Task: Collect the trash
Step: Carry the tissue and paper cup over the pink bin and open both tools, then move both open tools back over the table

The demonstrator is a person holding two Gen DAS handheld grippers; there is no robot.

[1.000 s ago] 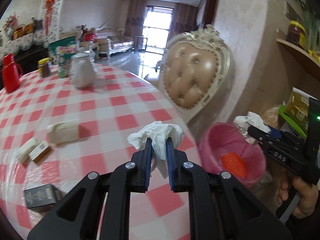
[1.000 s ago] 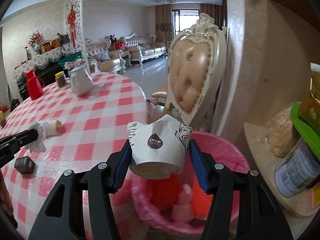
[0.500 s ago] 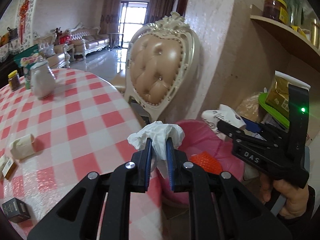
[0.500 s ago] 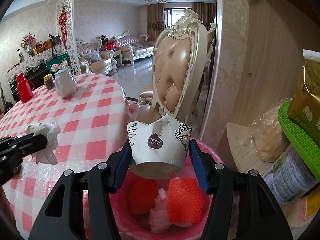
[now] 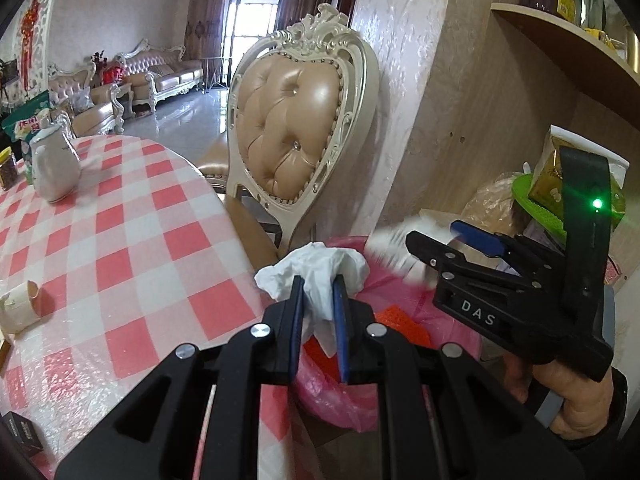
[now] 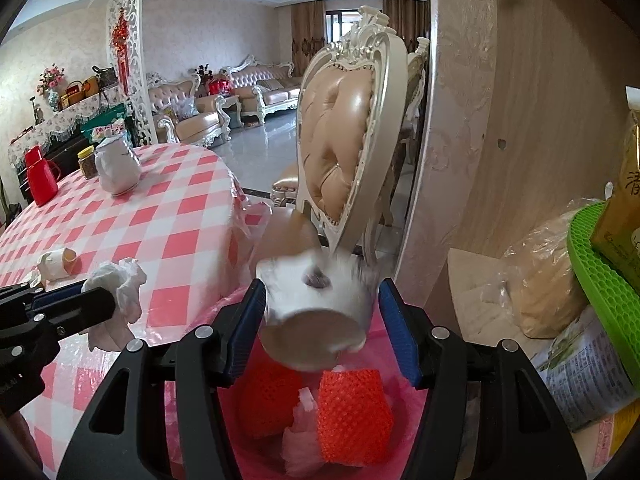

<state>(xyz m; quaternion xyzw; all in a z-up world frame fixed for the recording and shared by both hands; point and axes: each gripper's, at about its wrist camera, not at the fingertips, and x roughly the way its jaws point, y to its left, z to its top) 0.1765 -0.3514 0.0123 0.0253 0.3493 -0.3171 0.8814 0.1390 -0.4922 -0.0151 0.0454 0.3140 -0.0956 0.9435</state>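
Note:
My left gripper [image 5: 318, 284] is shut on a crumpled white tissue [image 5: 316, 268] at the table's edge, just short of the pink-lined bin [image 5: 384, 280]. My right gripper [image 6: 322, 286] hangs over the bin [image 6: 256, 452] with its jaws opening. A white paper cup [image 6: 316, 312] sits blurred between them, tipped, with a gap to the right pad. In the left wrist view the right gripper [image 5: 432, 232] and the blurred cup [image 5: 396, 248] show above the bin's far side. The bin holds orange foam netting [image 6: 352, 412] and tissue.
A round table with a red-checked cloth [image 5: 132, 248] lies to the left; on it are a tipped paper cup [image 5: 18, 304], a white jug [image 5: 54, 168] and a small dark box [image 5: 22, 428]. A padded chair [image 5: 296, 136] stands behind the bin. A shelf with bags [image 6: 552, 280] is on the right.
The left gripper carried the tissue rightward from over the table to the bin's edge. The right gripper's jaws widened and the cup, held firmly before, now blurs and tips.

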